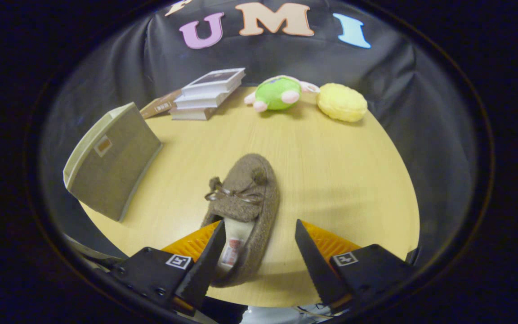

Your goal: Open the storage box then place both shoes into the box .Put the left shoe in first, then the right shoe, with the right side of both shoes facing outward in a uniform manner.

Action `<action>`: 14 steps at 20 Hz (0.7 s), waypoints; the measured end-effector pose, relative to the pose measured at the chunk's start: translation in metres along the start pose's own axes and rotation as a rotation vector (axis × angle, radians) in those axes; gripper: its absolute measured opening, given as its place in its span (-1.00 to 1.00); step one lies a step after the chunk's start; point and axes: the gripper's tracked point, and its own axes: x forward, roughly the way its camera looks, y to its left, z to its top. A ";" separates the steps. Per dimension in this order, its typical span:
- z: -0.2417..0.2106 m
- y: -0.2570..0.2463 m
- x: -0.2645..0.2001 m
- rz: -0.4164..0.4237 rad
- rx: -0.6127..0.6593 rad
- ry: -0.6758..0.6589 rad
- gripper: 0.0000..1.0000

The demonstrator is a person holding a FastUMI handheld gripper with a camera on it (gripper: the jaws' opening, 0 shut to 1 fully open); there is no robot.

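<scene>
1. The gripper (259, 245) sits at the bottom centre of the frame with its jaws spread wide. They hold nothing. The left finger overlaps the heel opening of the shoe; the right finger stands apart from it, over bare worktop.

2. The shoe (245, 211) is a brown fleece slipper with a small bow. It lies sole-down on the worktop (340, 171) at centre frame, between the fingers and just ahead of them.

3. Orientation: the long axis of the shoe runs from the fingers away toward the upper part of the frame, tilted slightly right. The toe points away from the gripper; the heel opening faces the gripper.

4. This alignment appears deliberate: with the heel nearest and the jaws straddling the axis, closing them would likely pinch the rear collar.

5. The storage box (113, 164) stands at the left of the frame, well apart from the shoe. A flat fabric panel faces the camera. Whether it is open cannot be determined.

6. Background items sit along the far edge: a stack of books (207, 92) at upper left centre, a green plush toy (279, 93) at upper centre, and a yellow plush (342, 102) to its right. None obstructs the path to the box.

7. Whether this shoe is the left or right one cannot be determined with confidence.
</scene>
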 end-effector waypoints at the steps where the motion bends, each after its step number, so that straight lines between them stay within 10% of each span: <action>1: -0.006 -0.001 0.005 -0.004 0.003 0.019 0.52; 7: -0.019 0.004 0.018 0.070 0.137 0.089 -0.40; 10: -0.018 -0.001 0.019 0.037 0.140 0.110 -0.40; 12: -0.019 -0.005 0.019 0.013 0.165 0.115 -0.90; 14: -0.019 -0.003 0.018 0.008 0.188 0.127 -0.90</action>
